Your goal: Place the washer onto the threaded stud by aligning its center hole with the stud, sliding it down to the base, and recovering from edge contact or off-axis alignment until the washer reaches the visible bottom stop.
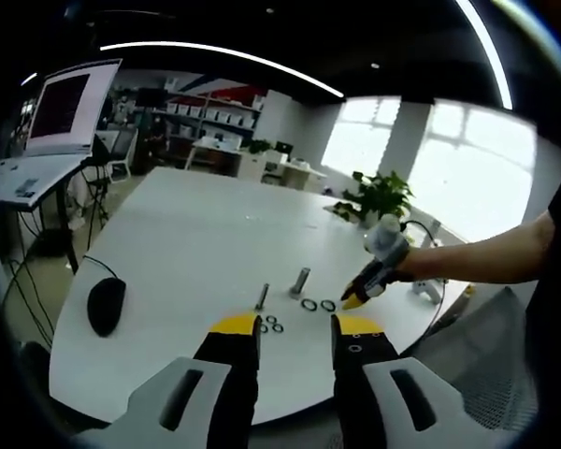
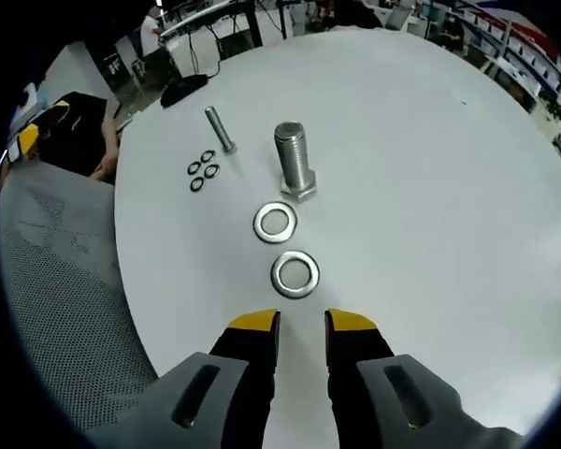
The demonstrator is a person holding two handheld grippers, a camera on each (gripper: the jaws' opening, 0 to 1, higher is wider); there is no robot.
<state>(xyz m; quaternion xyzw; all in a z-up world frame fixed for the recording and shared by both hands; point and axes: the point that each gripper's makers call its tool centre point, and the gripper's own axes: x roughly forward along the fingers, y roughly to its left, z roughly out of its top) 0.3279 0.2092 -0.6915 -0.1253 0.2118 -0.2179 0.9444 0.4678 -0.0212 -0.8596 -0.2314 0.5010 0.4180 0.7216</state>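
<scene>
A large threaded stud stands upright on its hex head on the white table. Two large flat washers lie in front of it, one close to the head and one nearer my right gripper. That gripper is open with nothing between its jaws, just short of the nearer washer. In the left gripper view the stud and both washers sit mid-table, with the right gripper low beside them. My left gripper hangs open and apart, at the table's near edge.
A thin bolt stands left of the stud beside several small washers. A black mouse lies at the table's left. A grey mesh chair is by the edge. A monitor and a plant stand beyond.
</scene>
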